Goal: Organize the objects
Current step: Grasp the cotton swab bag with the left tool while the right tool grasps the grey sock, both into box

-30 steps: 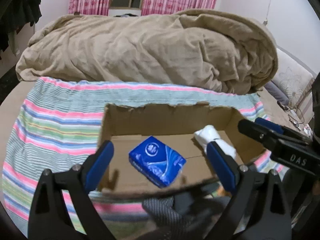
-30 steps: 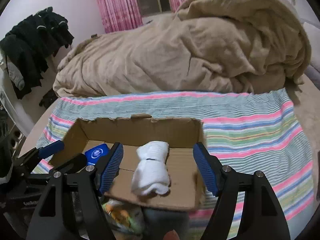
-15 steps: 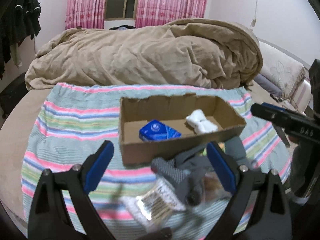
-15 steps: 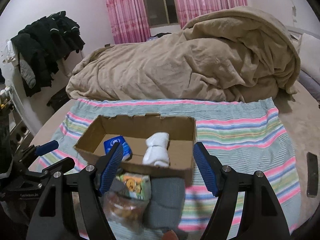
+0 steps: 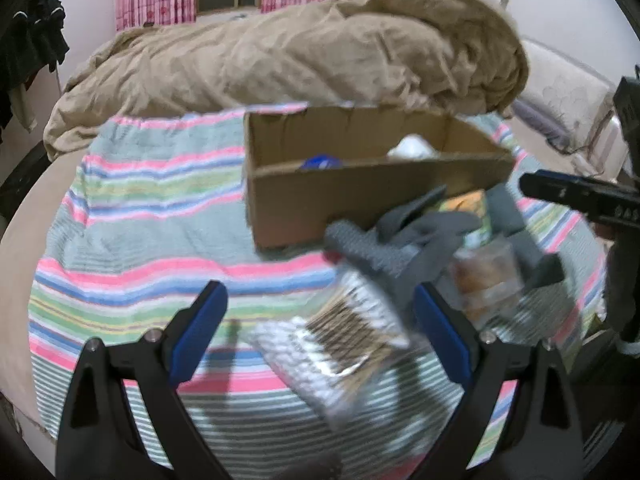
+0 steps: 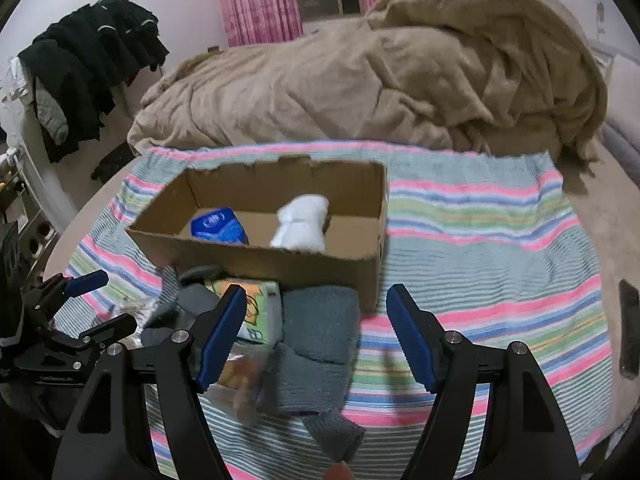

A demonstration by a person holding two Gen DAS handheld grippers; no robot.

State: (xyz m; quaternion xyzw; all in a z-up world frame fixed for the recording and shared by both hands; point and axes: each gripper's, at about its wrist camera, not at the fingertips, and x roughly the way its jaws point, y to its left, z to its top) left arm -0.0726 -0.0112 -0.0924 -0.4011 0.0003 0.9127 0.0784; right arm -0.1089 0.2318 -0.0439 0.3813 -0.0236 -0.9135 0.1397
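Observation:
An open cardboard box sits on a striped cloth. It holds a blue tissue pack and a rolled white cloth. In front of the box lies a pile: grey socks, a green and orange packet, a clear bag of food and a silvery packet. My left gripper is open and empty above the silvery packet. My right gripper is open and empty above the grey socks.
The striped cloth covers the near end of a bed. A heaped tan blanket lies behind the box. Dark clothes hang at the left. A dark flat object lies at the right.
Both grippers have drawn back from over the box and now hang above the pile in front of it. Both stay open. The box contents have not moved.

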